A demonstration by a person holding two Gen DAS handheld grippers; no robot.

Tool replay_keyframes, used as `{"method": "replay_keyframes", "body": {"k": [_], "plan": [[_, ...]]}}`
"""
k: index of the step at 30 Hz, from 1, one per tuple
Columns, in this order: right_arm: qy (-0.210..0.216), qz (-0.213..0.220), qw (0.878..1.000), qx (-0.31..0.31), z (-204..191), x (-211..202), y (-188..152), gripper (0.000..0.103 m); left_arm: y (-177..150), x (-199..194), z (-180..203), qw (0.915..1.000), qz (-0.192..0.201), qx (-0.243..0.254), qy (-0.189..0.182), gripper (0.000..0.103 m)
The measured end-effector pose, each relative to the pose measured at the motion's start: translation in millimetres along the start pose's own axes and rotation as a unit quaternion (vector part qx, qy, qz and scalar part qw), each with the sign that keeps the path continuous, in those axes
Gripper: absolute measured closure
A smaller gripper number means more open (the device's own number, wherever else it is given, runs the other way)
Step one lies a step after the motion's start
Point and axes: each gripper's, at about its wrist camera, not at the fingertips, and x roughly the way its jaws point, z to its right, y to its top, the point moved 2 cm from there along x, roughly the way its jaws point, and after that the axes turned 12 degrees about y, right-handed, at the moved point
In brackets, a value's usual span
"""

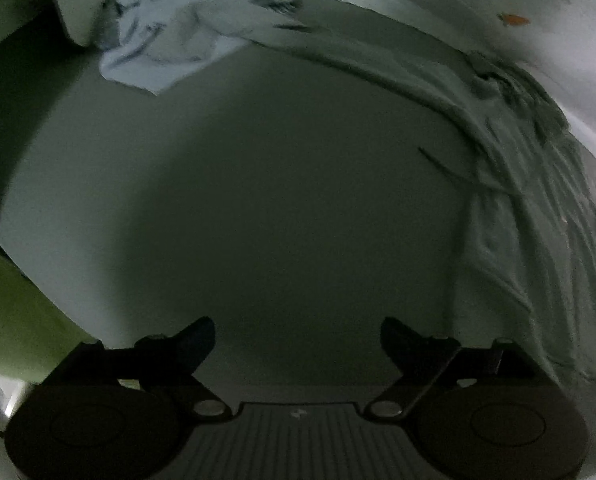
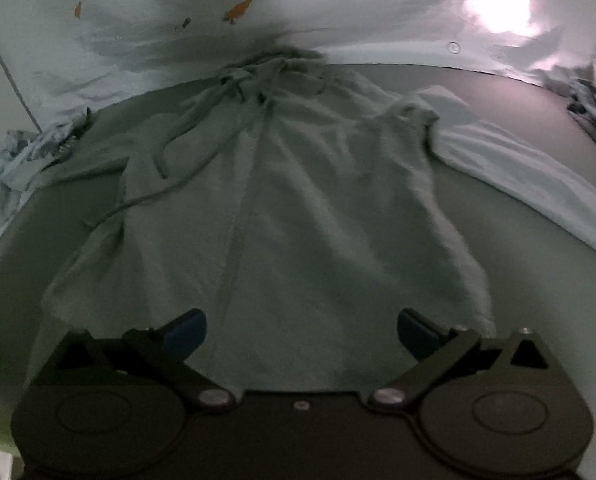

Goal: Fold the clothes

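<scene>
1. Hoodie (image 2: 298, 200) lies flat on grey tabletop (image 2: 518, 220), hood at far side.
2. Right gripper (image 2: 301, 326): fingers spread w/ nothing between, above near hem.
3. Left gripper (image 1: 297, 334): fingers spread over bare tabletop, hoodie at right.

A grey-green hooded garment (image 2: 306, 200) lies on the plain grey tabletop (image 2: 498, 240), with a pale blue cloth (image 2: 530, 176) to its right, a white-and-dark streaked crumpled cloth (image 2: 14, 168) to its left, and a pale sheet with small orange motifs (image 2: 238, 10) beyond it.
</scene>
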Motion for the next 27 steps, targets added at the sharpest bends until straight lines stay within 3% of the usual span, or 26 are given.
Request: {"method": "replay_keyframes", "body": {"k": [3, 9, 12, 15, 18, 20, 23, 27], "plan": [[-0.031, 0.022, 0.999, 0.002, -14.6, 23.8, 8.7, 0.000, 24.4, 7.8, -31.2, 0.9997, 0.013, -0.017, -0.008, 0.012], [-0.134, 0.070, 0.985, 0.079, -19.3, 62.2, 19.3, 0.000, 84.5, 35.0, -79.5, 0.9976, 0.046, -0.050, -0.013, 0.010], [-0.179, 0.109, 0.975, 0.070, -25.9, 74.3, 14.2, 0.000, 112.7, 51.1, -89.3, 0.9968, 0.076, -0.022, 0.012, 0.010], [-0.191, 0.113, 0.972, 0.079, -27.8, 75.1, 14.8, 0.000, 142.2, 66.0, -94.5, 0.9937, 0.107, 0.022, 0.021, 0.012], [-0.190, 0.114, 0.972, 0.080, -26.8, 74.7, 14.8, 0.000, 169.2, 81.9, -93.7, 0.9878, 0.137, 0.061, 0.041, 0.028], [-0.191, 0.114, 0.972, 0.080, -27.6, 74.4, 15.1, 0.000, 188.1, 95.5, -89.8, 0.9836, 0.154, 0.073, 0.060, 0.048], [-0.194, 0.115, 0.971, 0.084, -28.2, 74.9, 15.2, 0.000, 213.3, 116.9, -80.8, 0.9773, 0.168, 0.108, 0.071, 0.064], [-0.218, 0.129, 0.962, 0.100, -31.3, 78.8, 15.5, 0.000, 234.4, 144.5, -67.5, 0.9769, 0.156, 0.138, 0.047, 0.064]]}}
